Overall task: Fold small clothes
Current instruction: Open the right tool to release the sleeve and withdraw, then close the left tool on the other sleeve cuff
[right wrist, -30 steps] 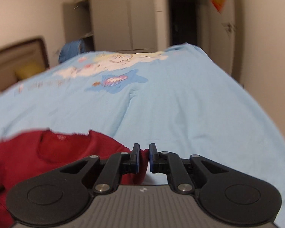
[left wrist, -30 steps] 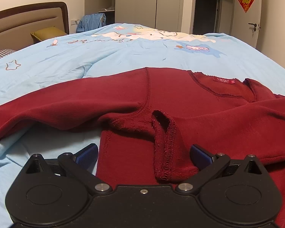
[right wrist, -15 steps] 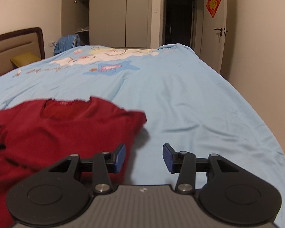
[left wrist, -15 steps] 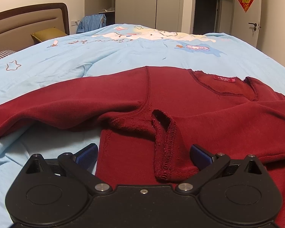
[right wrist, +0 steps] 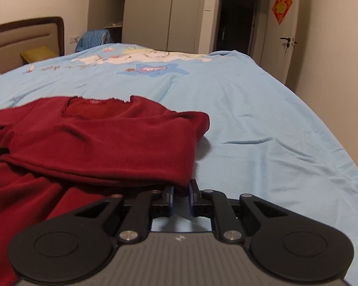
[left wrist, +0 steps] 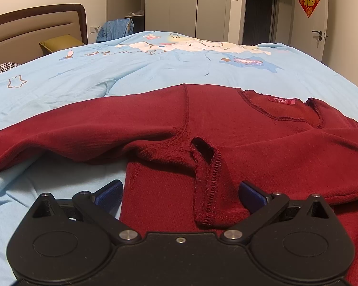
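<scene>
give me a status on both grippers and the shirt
Left gripper open over shirt, cuff between its fingers. Right gripper shut on shirt's folded edge. Shirt half folded on bed. Nothing in the way.

A bed [left wrist: 155, 71] under a light blue sheet is seen. Behind it a padded headboard [left wrist: 35, 28], grey wardrobes [left wrist: 171, 4], a dark doorway [left wrist: 257, 14] and a white door [left wrist: 322, 23] are set against beige walls.

Blue cartoon bedsheet [left wrist: 155, 71]; padded headboard [left wrist: 35, 28]; wardrobe [left wrist: 171, 4]; door [left wrist: 310, 19].
</scene>
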{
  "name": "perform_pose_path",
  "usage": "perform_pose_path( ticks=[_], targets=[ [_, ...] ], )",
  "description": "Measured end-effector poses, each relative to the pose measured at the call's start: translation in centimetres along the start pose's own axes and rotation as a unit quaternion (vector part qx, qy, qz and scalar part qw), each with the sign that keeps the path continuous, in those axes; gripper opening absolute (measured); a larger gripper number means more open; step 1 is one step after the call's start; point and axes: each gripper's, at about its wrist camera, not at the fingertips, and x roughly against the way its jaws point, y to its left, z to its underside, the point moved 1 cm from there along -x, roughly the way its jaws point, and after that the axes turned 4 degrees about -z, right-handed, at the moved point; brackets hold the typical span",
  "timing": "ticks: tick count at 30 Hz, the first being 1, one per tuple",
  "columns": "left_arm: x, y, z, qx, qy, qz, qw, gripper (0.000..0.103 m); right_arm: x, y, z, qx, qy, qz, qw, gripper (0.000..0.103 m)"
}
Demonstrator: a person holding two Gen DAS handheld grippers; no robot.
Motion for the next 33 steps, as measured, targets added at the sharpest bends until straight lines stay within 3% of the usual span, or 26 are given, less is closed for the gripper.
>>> perform_pose_path(
  ticks=[6,11,13,14,15,19,21,24,27,33],
  targets=[
    [0.8,1.2,-0.9,0.017,0.019,0.025,0.9993,0.102,0.3,-1.5,1.3,-0.050,0.022,0.002,0.999,0.006],
    [3.8,4.0,-1.4,0.061,0.019,0.039,0.9972,0.102,0.3,-1.1,1.0,-0.050,0.022,0.000,0.999,0.007],
    [5.3,5.7,-1.5,0.070,0.006,0.030,0.9970,0.102,0.7,-1.0,1.0,-0.057,0.021,-0.002,0.998,0.014],
    [6.1,6.7,-1.5,0.076,-0.002,0.023,0.9969,0.102,1.0,-0.8,1.0,-0.060,0.021,-0.005,0.998,0.026],
    [7.0,7.8,-1.5,0.082,-0.009,0.014,0.9965,0.102,1.4,-0.7,1.1,-0.060,0.018,-0.008,0.998,0.045],
    [9.5,13.4,-1.4,0.126,-0.025,-0.037,0.9910,0.102,3.7,1.1,1.5,-0.036,0.007,-0.016,0.999,0.071],
    [10.3,16.6,-1.1,0.151,-0.026,-0.071,0.9856,0.103,5.0,2.3,1.7,-0.029,-0.001,-0.026,0.999,0.090],
    [11.2,21.8,-0.7,0.191,-0.026,-0.121,0.9738,0.102,6.9,4.3,2.1,-0.025,-0.014,-0.051,0.998,0.100],
    [11.9,26.2,-0.4,0.239,-0.027,-0.156,0.9579,0.102,8.5,6.5,2.6,-0.028,-0.024,-0.063,0.997,0.103],
    [11.4,31.7,0.1,0.345,-0.023,-0.133,0.9289,0.093,10.5,10.8,3.7,-0.055,-0.022,-0.100,0.993,0.103]
  ],
)
